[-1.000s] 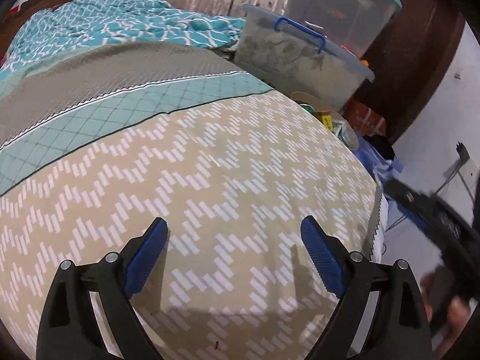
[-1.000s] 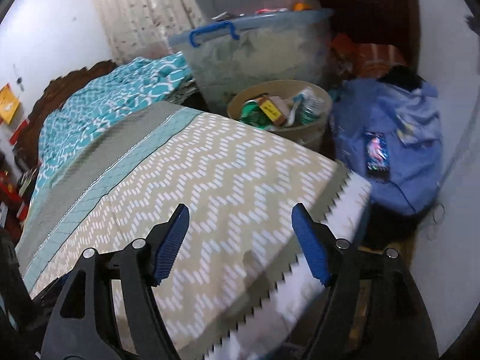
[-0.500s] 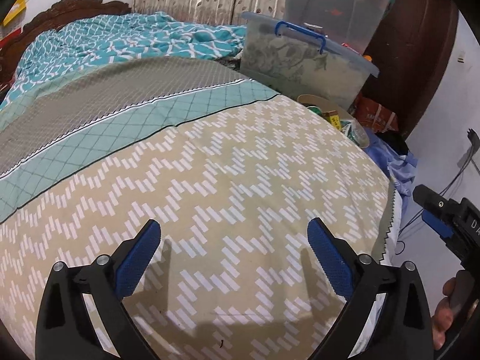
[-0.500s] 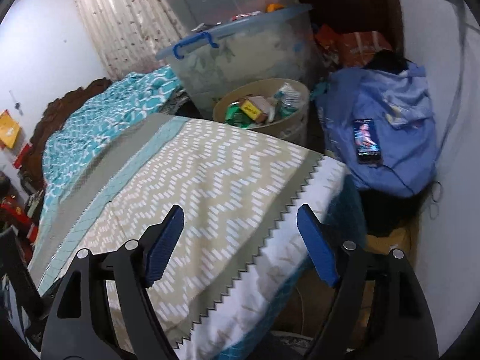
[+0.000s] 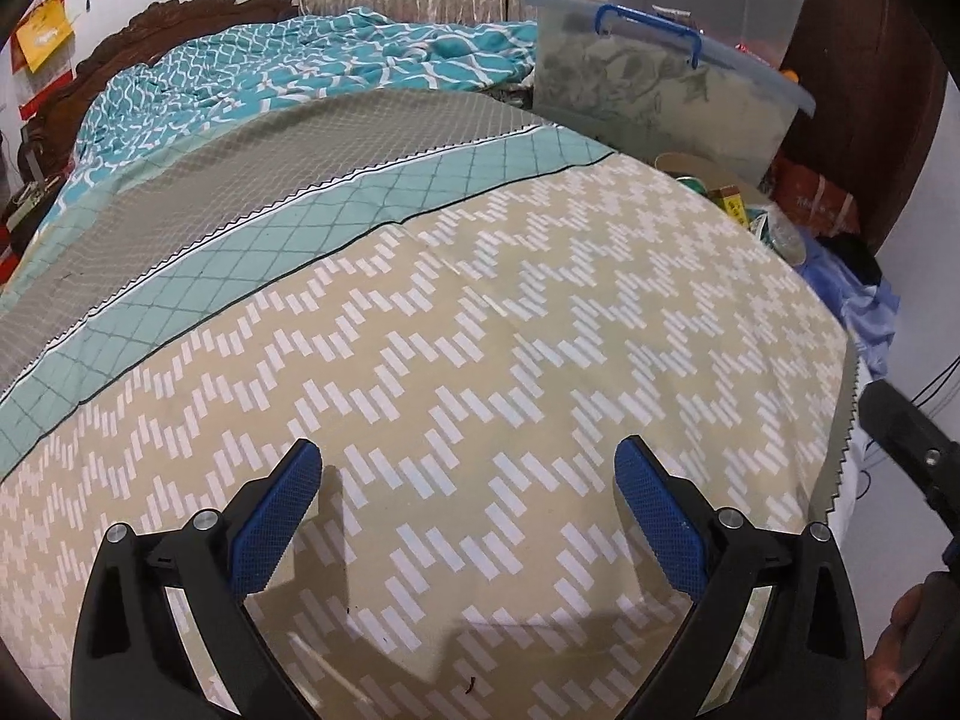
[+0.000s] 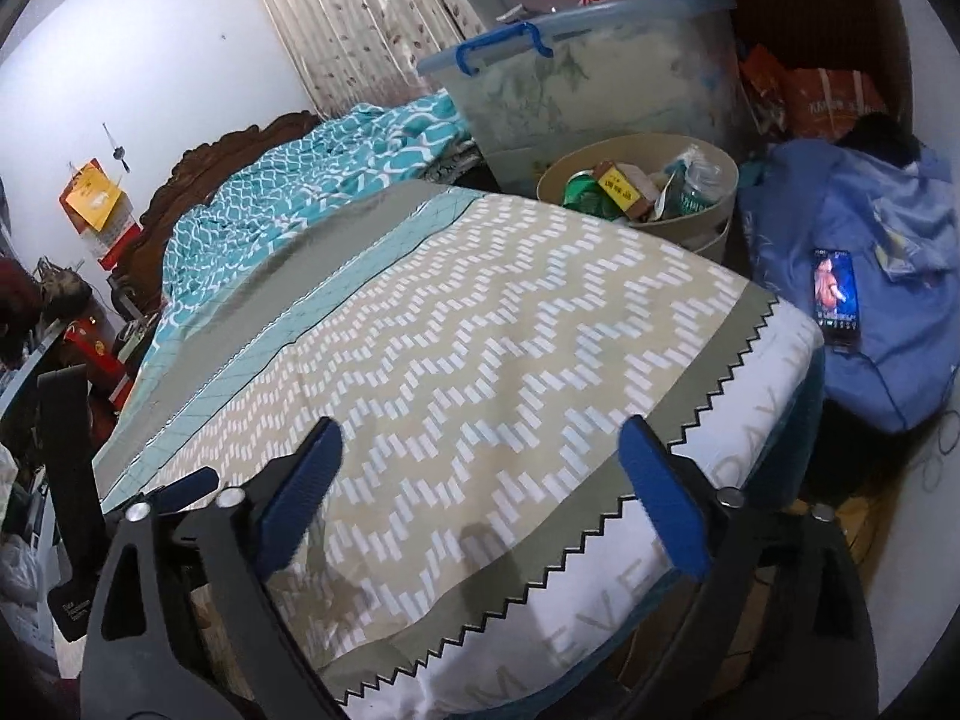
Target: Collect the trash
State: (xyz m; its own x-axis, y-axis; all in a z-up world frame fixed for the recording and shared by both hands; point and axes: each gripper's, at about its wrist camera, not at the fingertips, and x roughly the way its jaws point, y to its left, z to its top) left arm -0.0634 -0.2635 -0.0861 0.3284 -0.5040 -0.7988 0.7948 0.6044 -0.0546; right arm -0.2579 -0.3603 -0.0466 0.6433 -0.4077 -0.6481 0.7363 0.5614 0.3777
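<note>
A round beige bin (image 6: 711,219) stands on the floor past the bed's far corner, filled with wrappers, a yellow box and a plastic bottle. Its rim also peeks over the bed edge in the left wrist view (image 5: 699,165). My left gripper (image 5: 468,468) is open and empty, low over the beige zigzag bedspread (image 5: 540,330). My right gripper (image 6: 480,450) is open and empty, over the bed's foot corner (image 6: 690,420). The bin is well ahead of both grippers.
A large clear storage tub with a blue handle (image 6: 600,78) stands behind the bin. A blue bag (image 6: 888,300) with a phone (image 6: 837,297) on it lies to the right. A teal blanket (image 5: 330,66) is bunched by the wooden headboard.
Both grippers have drawn back from the bin toward the foot of the bed and lifted a little. More of the bedspread and the room is in view. Both stay open and empty.
</note>
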